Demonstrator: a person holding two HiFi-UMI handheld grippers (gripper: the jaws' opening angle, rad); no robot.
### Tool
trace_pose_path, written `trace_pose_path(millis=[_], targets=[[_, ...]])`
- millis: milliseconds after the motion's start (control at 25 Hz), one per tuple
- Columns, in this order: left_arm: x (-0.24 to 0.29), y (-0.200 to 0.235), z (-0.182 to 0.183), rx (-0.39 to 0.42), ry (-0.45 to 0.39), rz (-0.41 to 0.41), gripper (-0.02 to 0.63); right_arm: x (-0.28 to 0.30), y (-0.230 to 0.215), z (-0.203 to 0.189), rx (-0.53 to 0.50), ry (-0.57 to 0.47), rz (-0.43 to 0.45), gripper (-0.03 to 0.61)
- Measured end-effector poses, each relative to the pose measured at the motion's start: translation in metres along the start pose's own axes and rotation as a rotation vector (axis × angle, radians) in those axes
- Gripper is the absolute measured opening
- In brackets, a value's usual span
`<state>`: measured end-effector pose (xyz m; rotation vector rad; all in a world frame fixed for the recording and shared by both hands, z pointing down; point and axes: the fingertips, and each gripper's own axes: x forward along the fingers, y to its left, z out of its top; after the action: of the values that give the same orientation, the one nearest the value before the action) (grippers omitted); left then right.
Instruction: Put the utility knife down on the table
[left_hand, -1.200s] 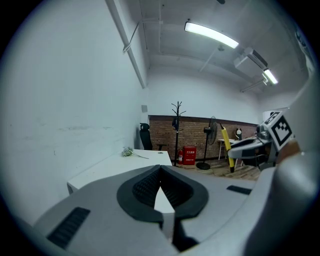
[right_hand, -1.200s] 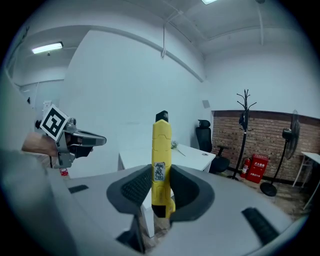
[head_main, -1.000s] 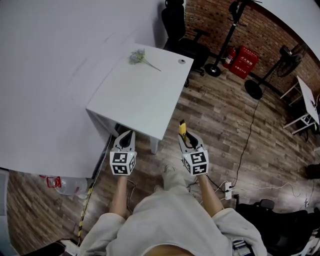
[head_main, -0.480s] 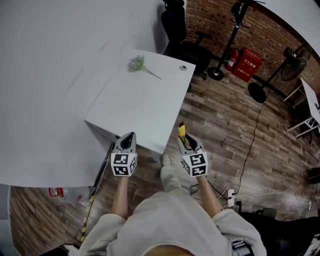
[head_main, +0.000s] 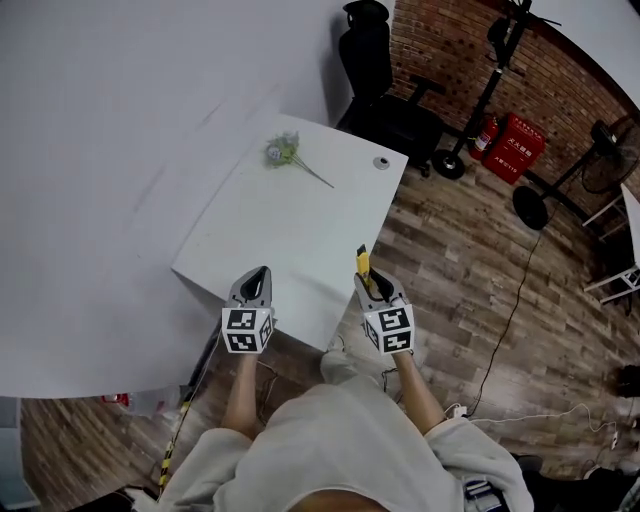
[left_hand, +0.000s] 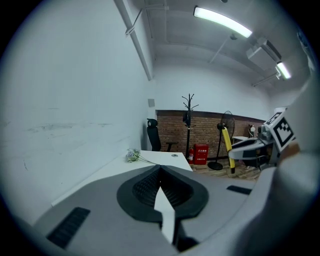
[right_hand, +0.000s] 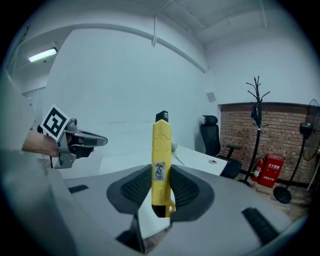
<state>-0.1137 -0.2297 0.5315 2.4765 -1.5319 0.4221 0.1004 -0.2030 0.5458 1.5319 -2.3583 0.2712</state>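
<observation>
A yellow utility knife (right_hand: 161, 165) stands upright between the jaws of my right gripper (right_hand: 161, 176), which is shut on it. In the head view the knife (head_main: 363, 263) sticks out past the right gripper (head_main: 371, 279), just off the near right corner of the white table (head_main: 300, 235). My left gripper (head_main: 257, 273) hangs over the table's near edge, its jaws closed to a point with nothing in them. The left gripper view shows the same closed jaws (left_hand: 160, 168), with the table (left_hand: 162, 157) ahead.
A small flower sprig (head_main: 284, 152) lies at the table's far end beside a round grommet (head_main: 381, 163). A black office chair (head_main: 385, 95), a stand (head_main: 462, 160) and a red box (head_main: 515, 148) are beyond, on the wood floor. A white wall runs along the left.
Both grippers have come forward together toward the table. Their tips were over the floor short of it and are now at its near edge. The knife remains held.
</observation>
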Motion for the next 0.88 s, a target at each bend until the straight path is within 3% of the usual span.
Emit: trace_pose_path(millis=[480, 880], targets=[[0.089, 0.045, 0.02, -0.025, 0.052, 0.091, 0.006, 0.105, -0.057, 0.032, -0.002, 0.013, 0.087, 0.11], [0.114, 0.071, 0.004, -0.032, 0.108, 0.098, 0.006, 0.153, -0.055, 0.021, 0.006, 0.07, 0.12, 0.11]])
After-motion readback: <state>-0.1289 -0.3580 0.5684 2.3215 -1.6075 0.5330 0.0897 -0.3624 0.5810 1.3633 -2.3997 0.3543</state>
